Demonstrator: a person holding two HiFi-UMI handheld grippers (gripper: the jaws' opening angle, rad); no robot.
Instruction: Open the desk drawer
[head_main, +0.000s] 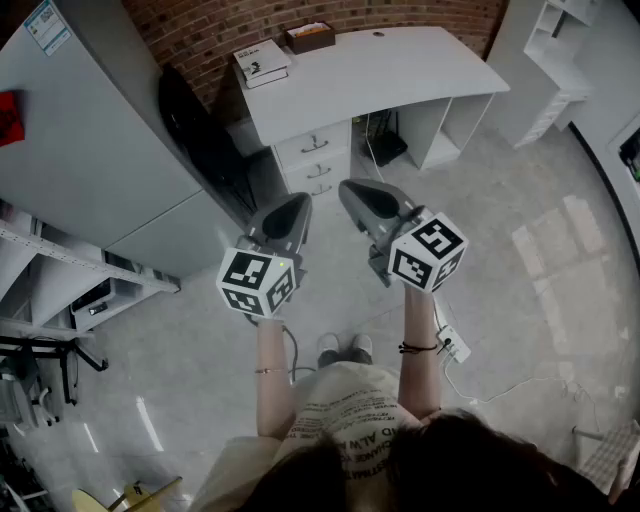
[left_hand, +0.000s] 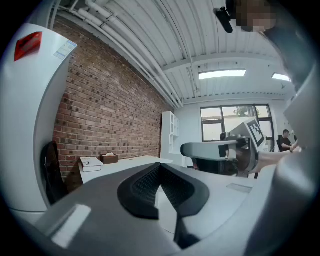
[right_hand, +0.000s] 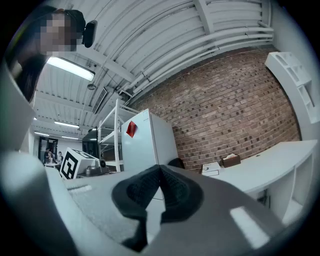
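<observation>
Beyond the fingers (head_main: 372, 203), a book (head_main: 262, 62) and a brown box (head_main: 310, 37) sit near the brick wall (head_main: 210, 25); a white cabinet (head_main: 90, 140) stands to their left.

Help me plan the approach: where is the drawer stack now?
In the head view, the drawer stack sits under the left end of the white desk, beside the black chair.

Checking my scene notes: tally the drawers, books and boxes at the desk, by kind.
Drawers: 3
Book: 1
Box: 1
Total: 5
</observation>
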